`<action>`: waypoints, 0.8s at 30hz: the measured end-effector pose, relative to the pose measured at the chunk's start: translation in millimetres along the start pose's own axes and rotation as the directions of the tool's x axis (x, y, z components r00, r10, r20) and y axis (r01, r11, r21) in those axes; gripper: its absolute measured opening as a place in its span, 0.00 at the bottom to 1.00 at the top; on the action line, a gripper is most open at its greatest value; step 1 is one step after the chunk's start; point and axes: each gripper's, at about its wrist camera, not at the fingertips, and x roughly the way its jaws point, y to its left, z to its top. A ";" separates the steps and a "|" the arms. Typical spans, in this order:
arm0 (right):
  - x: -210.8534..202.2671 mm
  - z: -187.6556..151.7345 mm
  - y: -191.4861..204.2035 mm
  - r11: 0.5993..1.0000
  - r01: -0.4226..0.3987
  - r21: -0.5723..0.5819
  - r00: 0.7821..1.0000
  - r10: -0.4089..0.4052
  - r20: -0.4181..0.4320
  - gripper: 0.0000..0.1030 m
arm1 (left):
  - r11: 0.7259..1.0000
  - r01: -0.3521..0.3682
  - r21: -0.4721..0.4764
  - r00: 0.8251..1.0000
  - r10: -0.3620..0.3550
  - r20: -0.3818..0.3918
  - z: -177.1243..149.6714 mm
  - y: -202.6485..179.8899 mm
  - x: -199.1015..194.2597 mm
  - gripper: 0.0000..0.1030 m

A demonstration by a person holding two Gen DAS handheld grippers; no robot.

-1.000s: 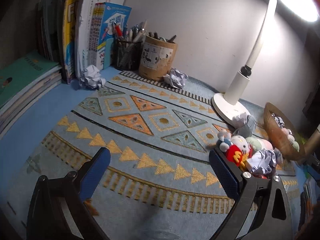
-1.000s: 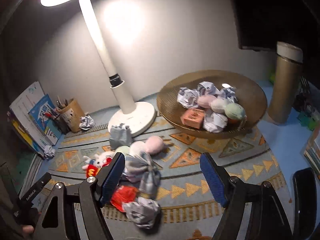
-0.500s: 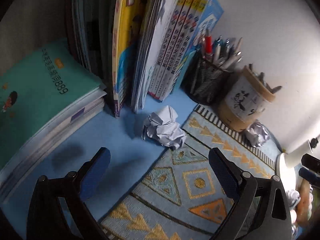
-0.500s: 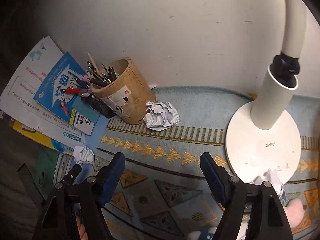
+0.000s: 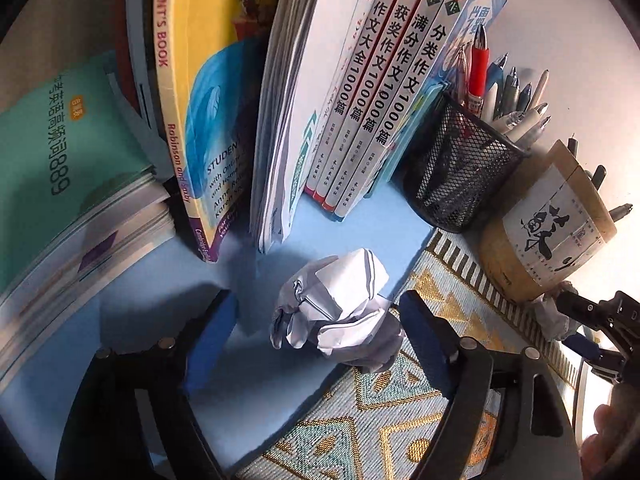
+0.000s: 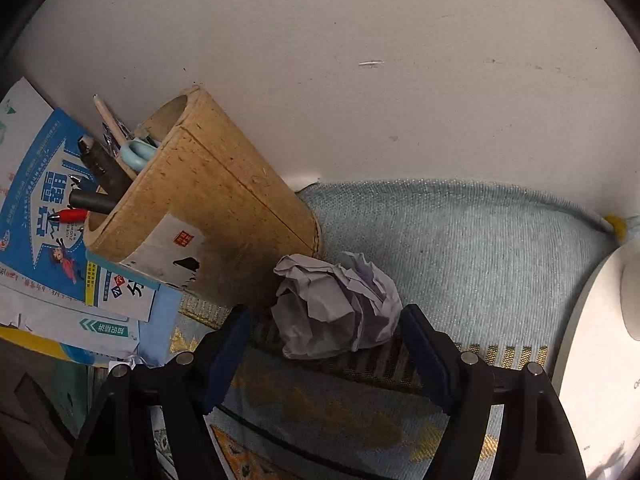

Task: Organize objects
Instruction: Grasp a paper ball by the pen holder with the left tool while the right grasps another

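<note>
A: Where's the paper?
B: Two wads. White paper ball [image 5: 336, 312] on the blue desk at the mat edge, in front of the books [image 5: 360, 92], btwn left gripper [image 5: 320, 332] pads. Jaws closing, right pad just at it, left pad clear.
A: Other one?
B: Grey paper ball [image 6: 336, 308] on the mat [image 6: 480, 248], touching the wooden pen cup [image 6: 208, 208]. Right gripper [image 6: 324, 348] jaws closing round it, not clamped yet.

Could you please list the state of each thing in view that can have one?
Left gripper: closing around paper ball, fingers not yet pressing.
Right gripper: closing around paper wad.
Mesh cup: upright, holding pens.
Wooden holder: upright, holding pens and scissors.
Books: standing.
</note>
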 end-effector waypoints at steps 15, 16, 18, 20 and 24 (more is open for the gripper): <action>-76.5 -22.9 16.1 0.999 0.023 -0.041 0.995 -0.019 0.095 0.58 | 0.968 0.238 0.084 0.970 -0.241 0.031 -11.3 -9.9 -40.7 0.38; -91.0 -26.4 16.2 0.999 0.010 -0.037 0.994 -0.006 0.106 0.58 | 0.960 0.260 0.100 0.963 -0.266 0.042 -12.3 -14.0 -53.0 0.38; -121.5 -37.4 17.0 1.000 -0.001 -0.029 0.991 0.005 0.133 0.58 | 0.944 0.298 0.143 0.949 -0.309 0.062 -17.2 -25.2 -79.0 0.38; -153.7 -51.7 17.9 1.000 0.005 -0.029 0.985 0.000 0.174 0.58 | 0.924 0.336 0.182 0.933 -0.353 0.069 -26.1 -38.5 -102.8 0.38; -212.5 -90.5 5.9 0.999 0.043 -0.012 0.968 -0.039 0.249 0.58 | 0.876 0.418 0.241 0.896 -0.442 0.050 -50.4 -66.0 -140.8 0.39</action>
